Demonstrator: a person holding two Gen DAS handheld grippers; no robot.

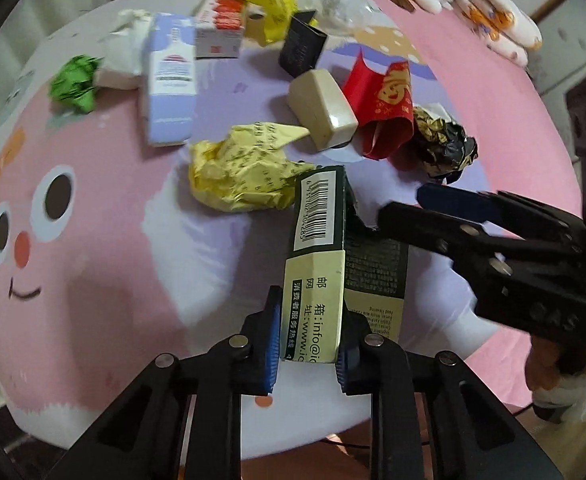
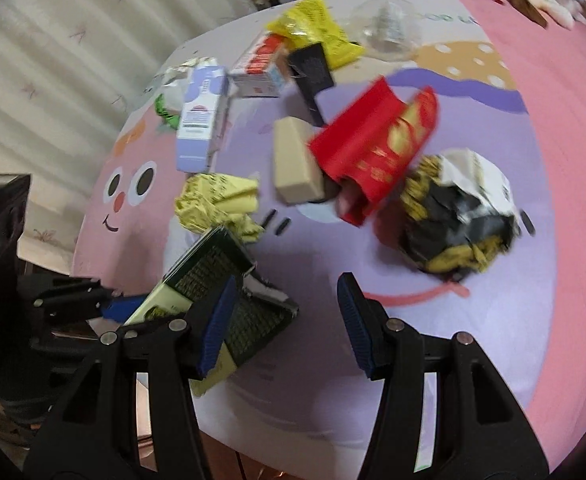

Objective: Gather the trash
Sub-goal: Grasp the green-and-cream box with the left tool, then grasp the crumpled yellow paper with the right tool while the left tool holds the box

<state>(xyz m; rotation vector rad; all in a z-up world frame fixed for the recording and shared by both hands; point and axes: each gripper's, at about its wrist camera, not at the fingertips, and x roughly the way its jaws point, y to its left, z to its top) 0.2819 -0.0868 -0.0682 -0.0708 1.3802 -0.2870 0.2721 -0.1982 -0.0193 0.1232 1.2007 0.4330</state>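
Clamped in our left hand-held gripper is a flattened dark-green-and-cream carton, stiff printed card held above the pink cloth-covered bench. Our right hand-held gripper gapes wide and empty beside it. We judge collecting underway; next, bag the carton, then take the crinkly yellow wrapper.

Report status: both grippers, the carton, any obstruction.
Left gripper shut on dark green carton. Right gripper open, empty, beside it. Crumpled yellow wrapper lies just beyond the carton; more trash farther back on the table.
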